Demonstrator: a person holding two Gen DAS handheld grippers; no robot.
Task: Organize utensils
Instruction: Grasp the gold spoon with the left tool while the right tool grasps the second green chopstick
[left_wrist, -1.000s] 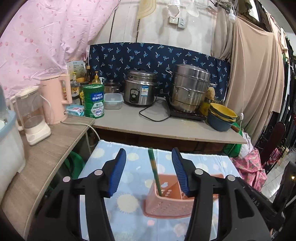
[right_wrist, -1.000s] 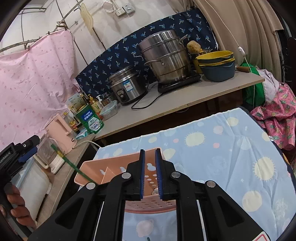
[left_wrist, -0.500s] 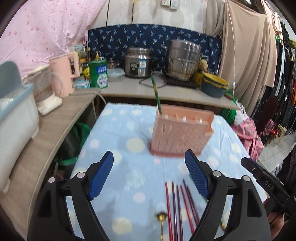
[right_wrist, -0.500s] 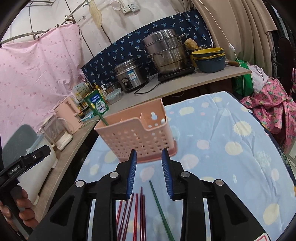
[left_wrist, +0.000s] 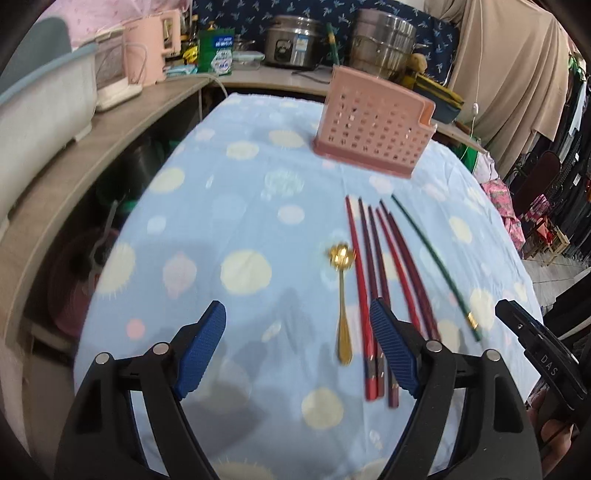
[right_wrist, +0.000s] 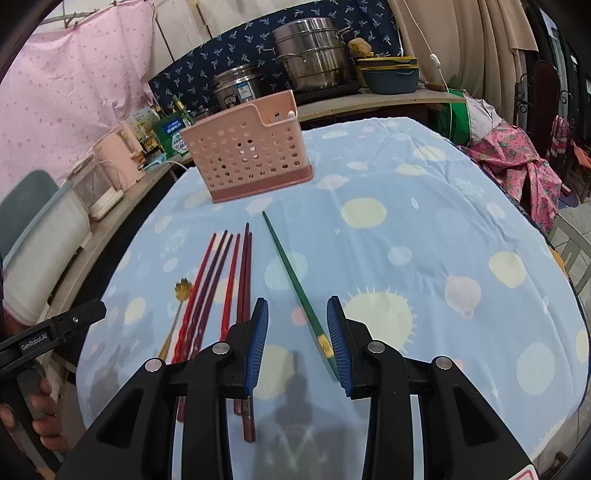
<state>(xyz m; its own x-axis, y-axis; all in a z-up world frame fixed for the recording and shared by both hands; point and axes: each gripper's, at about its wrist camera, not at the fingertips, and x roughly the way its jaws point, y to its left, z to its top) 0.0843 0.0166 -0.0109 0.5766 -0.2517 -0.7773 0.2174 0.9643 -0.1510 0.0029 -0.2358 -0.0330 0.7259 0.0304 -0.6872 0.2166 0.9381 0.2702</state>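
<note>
Chopstick (right_wrist: 295, 280), the green one, is lying on the surface with its long axis running toward the pink basket (right_wrist: 247, 155). Right tool (right_wrist: 297, 343) is hovering nearest, partly spread and just been opening, straddling its near end without pinching; left tool (left_wrist: 297, 350) is gaping wide, holding nothing.

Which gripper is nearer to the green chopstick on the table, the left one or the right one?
Right. The right gripper is open around the green chopstick, whose gold-banded end lies by one blue pad. The left gripper is beyond the red chopsticks and gold spoon.
</note>
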